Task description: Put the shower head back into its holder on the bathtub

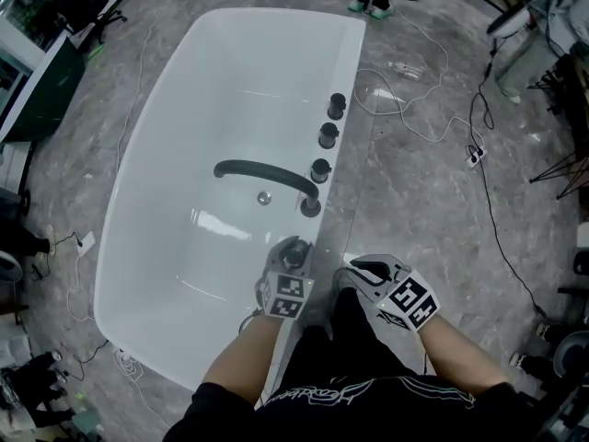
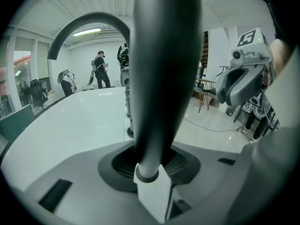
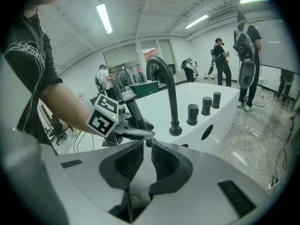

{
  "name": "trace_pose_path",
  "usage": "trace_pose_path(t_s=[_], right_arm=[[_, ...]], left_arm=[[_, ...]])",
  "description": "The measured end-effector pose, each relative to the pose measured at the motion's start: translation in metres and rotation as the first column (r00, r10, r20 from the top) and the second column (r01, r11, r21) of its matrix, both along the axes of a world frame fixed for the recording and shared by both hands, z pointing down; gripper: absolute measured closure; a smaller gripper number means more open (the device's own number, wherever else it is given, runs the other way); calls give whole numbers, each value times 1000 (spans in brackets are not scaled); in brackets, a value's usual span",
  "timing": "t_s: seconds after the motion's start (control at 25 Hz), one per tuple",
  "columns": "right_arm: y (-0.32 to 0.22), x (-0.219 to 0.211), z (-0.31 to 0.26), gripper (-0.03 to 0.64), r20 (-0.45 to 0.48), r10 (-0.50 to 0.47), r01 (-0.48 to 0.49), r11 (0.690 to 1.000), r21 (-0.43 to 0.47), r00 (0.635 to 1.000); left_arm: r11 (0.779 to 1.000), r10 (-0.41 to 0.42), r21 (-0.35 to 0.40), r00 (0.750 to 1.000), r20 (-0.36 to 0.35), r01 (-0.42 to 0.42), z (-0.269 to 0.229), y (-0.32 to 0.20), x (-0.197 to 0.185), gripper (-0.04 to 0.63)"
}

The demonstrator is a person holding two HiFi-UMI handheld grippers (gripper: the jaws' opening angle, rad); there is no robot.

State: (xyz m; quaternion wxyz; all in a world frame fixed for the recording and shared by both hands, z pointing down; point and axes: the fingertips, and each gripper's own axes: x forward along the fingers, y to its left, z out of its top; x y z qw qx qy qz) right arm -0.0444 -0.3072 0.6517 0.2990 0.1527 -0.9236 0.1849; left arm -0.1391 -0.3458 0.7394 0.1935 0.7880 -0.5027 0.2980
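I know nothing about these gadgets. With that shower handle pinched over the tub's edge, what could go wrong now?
1. The shower head looks smooth and tapered, and the left hand-held gripper pinches it between just two jaws. It might slip or swing against the bathtub rim.
2. In the head view that gripper hides the holder, so lining it up could miss.
3. The right hand-held gripper, empty, hovers close beside it. The two may bump.

I count two tools in my hands, the left gripper (image 1: 294, 254) and the right gripper (image 1: 355, 269). One shower head (image 2: 164, 69) is in the left. Ahead of them are one bathtub (image 1: 175, 164), one arched spout (image 1: 262, 170), three knobs (image 1: 337, 106) (image 1: 329, 135) (image 1: 320, 170) beyond it, and one drain (image 1: 264, 197).
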Motion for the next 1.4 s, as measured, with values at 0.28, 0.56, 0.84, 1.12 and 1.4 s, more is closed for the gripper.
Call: trace_pose_path(t_s=[0.28, 0.56, 0.84, 1.12, 1.4], right_arm=[[-4, -5, 3, 558, 12, 46, -46, 999, -3, 999], [22, -21, -31, 558, 57, 54, -56, 998, 28, 997], [65, -24, -86, 563, 139, 19, -24, 999, 40, 990], [139, -5, -153, 577, 204, -106, 77, 986, 147, 973], [281, 57, -182, 581, 247, -120, 76, 981, 180, 962]], left_arm=[[991, 45, -126, 999, -22, -47, 23, 1, 2, 443], [974, 65, -215, 996, -54, -75, -6, 51, -21, 321], [990, -1, -137, 959, -282, -39, -120, 117, -33, 592], [995, 95, 49, 918, -384, -82, -228, 191, 34, 592], [981, 166, 151, 921, -353, -119, -278, 332, 100, 592]])
